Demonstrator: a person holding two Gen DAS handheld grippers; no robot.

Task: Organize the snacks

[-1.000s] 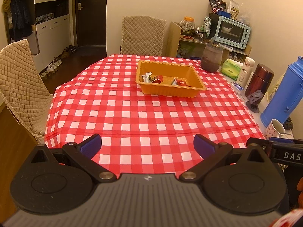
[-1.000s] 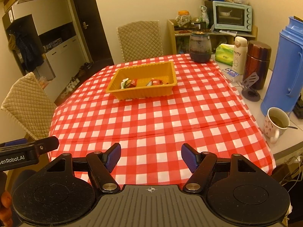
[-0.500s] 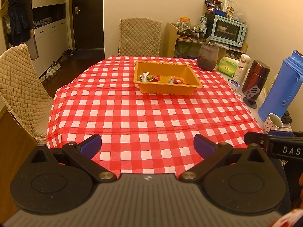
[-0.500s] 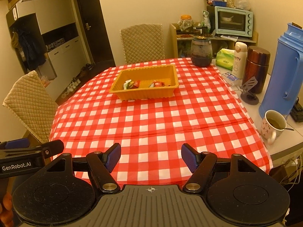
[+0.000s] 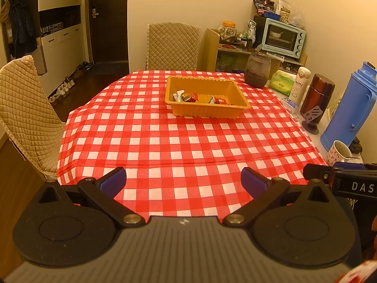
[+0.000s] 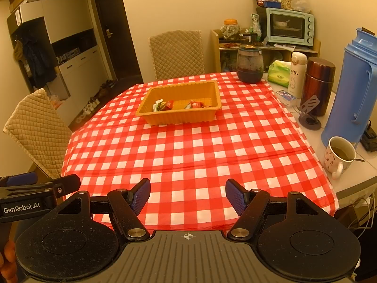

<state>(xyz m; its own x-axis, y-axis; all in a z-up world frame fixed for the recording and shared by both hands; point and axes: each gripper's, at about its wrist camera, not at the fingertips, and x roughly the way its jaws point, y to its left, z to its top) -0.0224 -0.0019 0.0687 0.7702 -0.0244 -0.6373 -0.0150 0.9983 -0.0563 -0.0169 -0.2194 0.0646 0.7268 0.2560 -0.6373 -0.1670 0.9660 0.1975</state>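
An orange plastic tray sits toward the far side of the red-and-white checked table. Several wrapped snacks lie inside it along its near wall. My left gripper hangs over the table's near edge, open, with nothing between its blue pads. My right gripper is beside it, also at the near edge, open and empty. Each gripper shows at the edge of the other's view.
Along the right side stand a dark jar, a tissue pack, a white bottle, a brown flask, a blue jug and a mug. Quilted chairs stand at the far side and left.
Both views have tilted up slightly, so the tray and table sit lower in the pictures. Both grippers stay open and empty at the near edge.
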